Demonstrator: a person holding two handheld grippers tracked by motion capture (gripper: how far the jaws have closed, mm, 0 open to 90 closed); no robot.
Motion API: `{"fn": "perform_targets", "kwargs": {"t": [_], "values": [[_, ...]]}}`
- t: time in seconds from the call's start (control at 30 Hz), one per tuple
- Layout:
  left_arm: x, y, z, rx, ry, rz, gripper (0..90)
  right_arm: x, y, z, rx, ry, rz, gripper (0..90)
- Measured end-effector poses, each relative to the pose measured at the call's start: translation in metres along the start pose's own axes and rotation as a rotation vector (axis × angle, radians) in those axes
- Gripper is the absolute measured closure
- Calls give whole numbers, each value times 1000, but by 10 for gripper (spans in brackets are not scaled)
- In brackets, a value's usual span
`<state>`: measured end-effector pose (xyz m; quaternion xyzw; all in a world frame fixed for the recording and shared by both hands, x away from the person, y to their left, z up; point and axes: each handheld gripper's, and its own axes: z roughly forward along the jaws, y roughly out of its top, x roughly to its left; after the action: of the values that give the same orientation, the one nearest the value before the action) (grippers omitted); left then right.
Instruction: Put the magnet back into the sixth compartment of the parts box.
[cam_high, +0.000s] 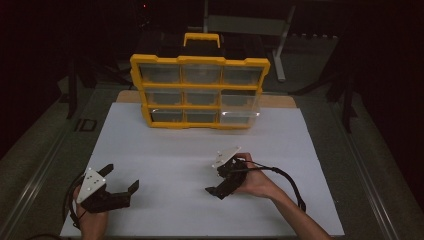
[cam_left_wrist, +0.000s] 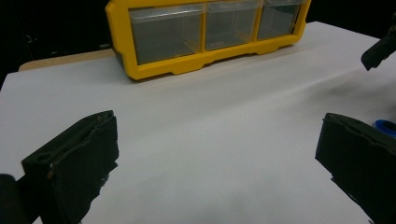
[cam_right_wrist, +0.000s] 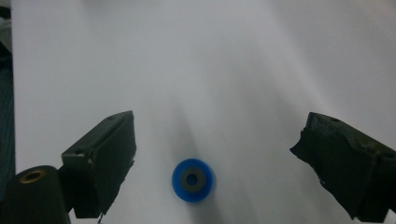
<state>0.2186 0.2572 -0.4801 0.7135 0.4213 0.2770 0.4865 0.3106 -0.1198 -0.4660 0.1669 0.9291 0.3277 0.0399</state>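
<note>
The scene is dimly lit; surroundings are lost in black toward 12 o'clock. The white worktop (cam_high: 200, 150) is softly blurred, and glare is seen on the organizer's (cam_high: 200, 92) clear drawers.

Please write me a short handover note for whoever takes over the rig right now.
Right tool: open, jaws wide apart, straddling the small blue ring, which lies flat on the white sheet and is not gripped.
Left tool: open and empty, low over the sheet's near left part.
The yellow drawer organiser stands at the far edge of the sheet; two right-hand clear drawers stick out somewhat.
Done: right tool lined up on the ring.
Left: probably close on the ring, lift it and carry it to a drawer; which drawer cannot be told from here.
</note>
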Motion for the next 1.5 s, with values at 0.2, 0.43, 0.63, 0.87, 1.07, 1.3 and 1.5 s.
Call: {"fn": "perform_targets", "kwargs": {"t": [0.2,0.43,0.63,0.87,1.07,1.3,1.5], "values": [[0,0,0,0,3,-1,0,0,-3,6,24,-5,-1,105],[0,0,0,1,4,-2,0,-1,-7,12,53,-14,-4,105],[0,0,0,1,5,-3,0,-1,-11,17,86,-12,-7,109],[0,0,0,2,3,-2,0,1,-14,21,106,-19,-28,111],[0,0,1,4,2,-2,0,5,-17,26,131,-22,-42,129],[-1,0,1,6,3,-2,0,7,-20,29,151,-25,-41,134],[-1,0,1,6,3,-3,0,8,-20,31,170,-25,-47,147]]}}
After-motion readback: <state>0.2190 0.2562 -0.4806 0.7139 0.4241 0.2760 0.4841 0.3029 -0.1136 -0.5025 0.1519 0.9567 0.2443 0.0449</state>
